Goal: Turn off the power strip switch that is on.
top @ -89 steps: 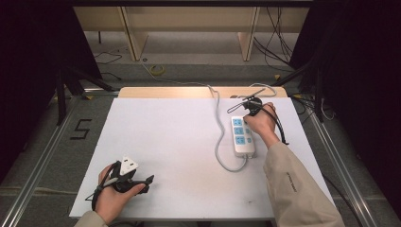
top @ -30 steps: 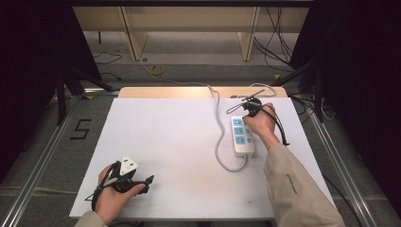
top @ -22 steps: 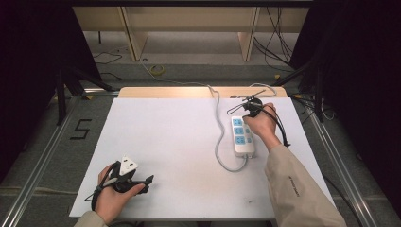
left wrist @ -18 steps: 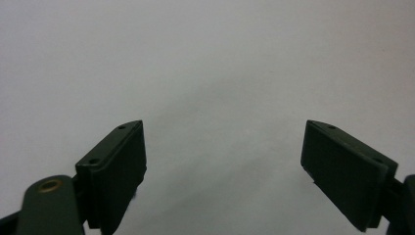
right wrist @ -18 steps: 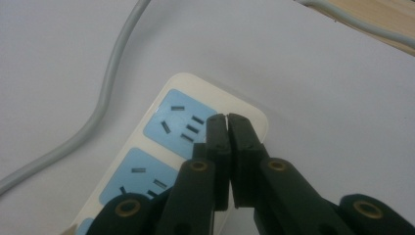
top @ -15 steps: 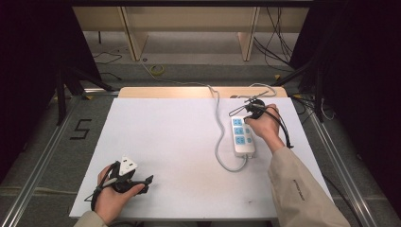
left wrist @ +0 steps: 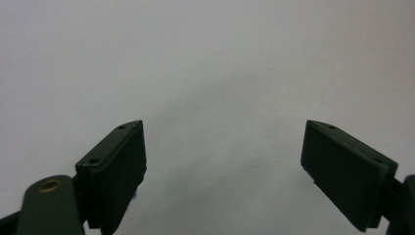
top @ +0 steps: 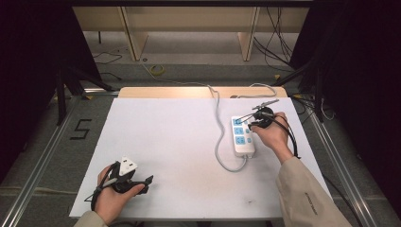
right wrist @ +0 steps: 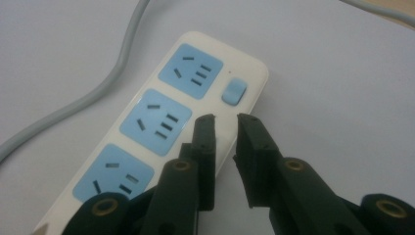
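Three sockets on power strip (top: pixel 243 136), right side of table (top: pixel 179 142), right gripper (top: pixel 249 117) over it. Left gripper (left wrist: pixel 225 171): wide, empty. Right gripper view: jaws just opening, narrow gap, nothing between, by switch (right wrist: pixel 233 91). Rigid, light, slick plastic; best grabbed across narrow sides.

Likely a lab, black curtains (top: pixel 28 71), floor cables (top: pixel 279 33)

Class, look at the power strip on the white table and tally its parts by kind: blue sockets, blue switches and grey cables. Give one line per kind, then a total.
Blue sockets on the power strip: 3
Blue switch: 1
Grey cable: 1
Total: 5
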`<action>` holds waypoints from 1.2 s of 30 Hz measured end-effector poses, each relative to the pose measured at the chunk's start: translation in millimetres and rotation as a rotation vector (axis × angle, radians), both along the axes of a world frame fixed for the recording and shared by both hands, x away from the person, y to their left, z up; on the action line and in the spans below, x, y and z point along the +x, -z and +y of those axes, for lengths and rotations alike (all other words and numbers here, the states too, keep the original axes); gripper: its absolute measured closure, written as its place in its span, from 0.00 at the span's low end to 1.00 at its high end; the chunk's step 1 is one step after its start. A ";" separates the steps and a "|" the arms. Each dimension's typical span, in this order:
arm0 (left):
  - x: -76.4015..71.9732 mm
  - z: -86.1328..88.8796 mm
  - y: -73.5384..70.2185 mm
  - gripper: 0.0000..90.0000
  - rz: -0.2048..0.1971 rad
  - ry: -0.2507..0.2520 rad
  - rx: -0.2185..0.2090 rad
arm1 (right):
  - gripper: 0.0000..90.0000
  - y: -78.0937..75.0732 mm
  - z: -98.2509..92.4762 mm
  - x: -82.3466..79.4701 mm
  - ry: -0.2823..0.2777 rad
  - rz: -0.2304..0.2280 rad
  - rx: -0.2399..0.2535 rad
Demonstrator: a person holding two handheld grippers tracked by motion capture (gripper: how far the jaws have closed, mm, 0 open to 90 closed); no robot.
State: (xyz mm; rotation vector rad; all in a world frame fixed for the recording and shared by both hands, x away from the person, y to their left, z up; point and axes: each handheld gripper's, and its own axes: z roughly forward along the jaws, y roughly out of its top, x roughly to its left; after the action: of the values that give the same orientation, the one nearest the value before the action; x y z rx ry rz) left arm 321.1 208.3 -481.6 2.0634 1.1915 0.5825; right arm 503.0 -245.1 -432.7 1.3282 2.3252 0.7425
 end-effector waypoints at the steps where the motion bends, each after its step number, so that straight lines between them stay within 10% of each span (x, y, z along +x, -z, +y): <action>1: 0.0 0.3 -0.2 0.19 0.002 0.002 0.003 | 0.85 0.6 -1.3 -2.3 0.002 -0.002 0.004; 36: -0.1 0.8 0.7 0.19 0.001 -0.008 -0.001 | 0.60 19.8 -33.0 -108.9 -0.033 -0.065 0.163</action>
State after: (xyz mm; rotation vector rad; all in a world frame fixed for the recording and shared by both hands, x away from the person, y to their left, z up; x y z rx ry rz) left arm 321.0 209.2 -482.3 2.0596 1.2002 0.5850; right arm 394.1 -278.1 -452.5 1.3141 2.2811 0.9895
